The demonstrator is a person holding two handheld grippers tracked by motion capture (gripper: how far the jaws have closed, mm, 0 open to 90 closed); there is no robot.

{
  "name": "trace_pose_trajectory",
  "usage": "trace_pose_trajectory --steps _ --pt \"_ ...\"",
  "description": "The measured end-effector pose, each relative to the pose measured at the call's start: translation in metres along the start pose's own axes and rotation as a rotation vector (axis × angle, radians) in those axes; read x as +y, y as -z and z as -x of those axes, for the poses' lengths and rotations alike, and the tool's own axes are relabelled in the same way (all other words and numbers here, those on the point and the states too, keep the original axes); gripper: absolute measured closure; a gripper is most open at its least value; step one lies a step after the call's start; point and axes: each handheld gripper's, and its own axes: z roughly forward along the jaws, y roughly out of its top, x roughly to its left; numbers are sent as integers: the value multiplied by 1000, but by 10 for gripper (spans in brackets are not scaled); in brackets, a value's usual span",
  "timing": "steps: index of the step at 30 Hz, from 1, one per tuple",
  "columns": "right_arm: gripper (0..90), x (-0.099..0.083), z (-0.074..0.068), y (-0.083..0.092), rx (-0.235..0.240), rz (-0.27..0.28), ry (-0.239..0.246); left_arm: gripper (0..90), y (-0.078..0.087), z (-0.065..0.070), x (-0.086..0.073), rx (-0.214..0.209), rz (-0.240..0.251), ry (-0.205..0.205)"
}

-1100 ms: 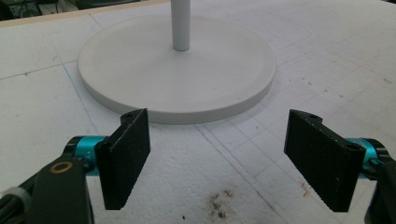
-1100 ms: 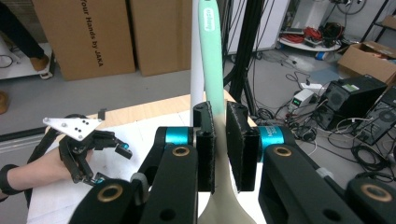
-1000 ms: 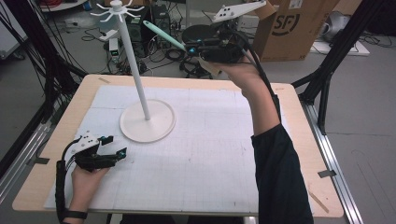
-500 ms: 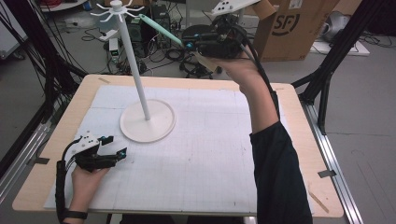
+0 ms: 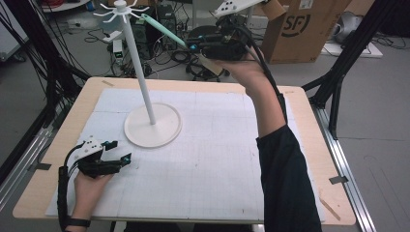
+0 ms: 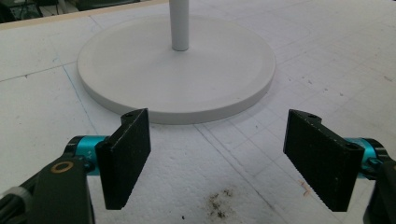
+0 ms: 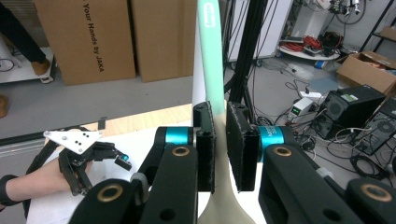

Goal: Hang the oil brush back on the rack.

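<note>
A light wooden table [image 5: 300, 145] carries a white gridded mat [image 5: 212, 159] over most of its top. Beyond it the room is a cluttered lab — black cables on a grey floor, dark frame poles, electronics boxes and a brown cardboard carton [image 5: 304, 29] behind the far edge.

Counted: one tall white stand with a round flat base and small hooks at its top [image 5: 145, 96], one long utensil, two hand-held grippers, and, in the right gripper view, two more cartons.

The utensil is a slim spatula-like tool with a mint-green handle and a cream, widening lower end [image 7: 212, 79]. It sits up in the air above the far edge of the table, held level with the stand's crown, its green handle tip reaching close to the hooks; whether it touches one cannot be told.

The right gripper [image 7: 220, 149] has its jaws nearly closed, pads pressed on the tool where green meets cream.

The left gripper [image 6: 217, 161] rests low on the mat at the near left corner, jaws spread wide with nothing between them — just in front of the stand's base.
</note>
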Motion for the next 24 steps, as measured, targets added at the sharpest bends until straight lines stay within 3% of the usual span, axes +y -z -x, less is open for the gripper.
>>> trace_pose_trajectory --steps 24 --pt "829 -4 1 0 9 -1 8 237 0 0 0 1 -1 1"
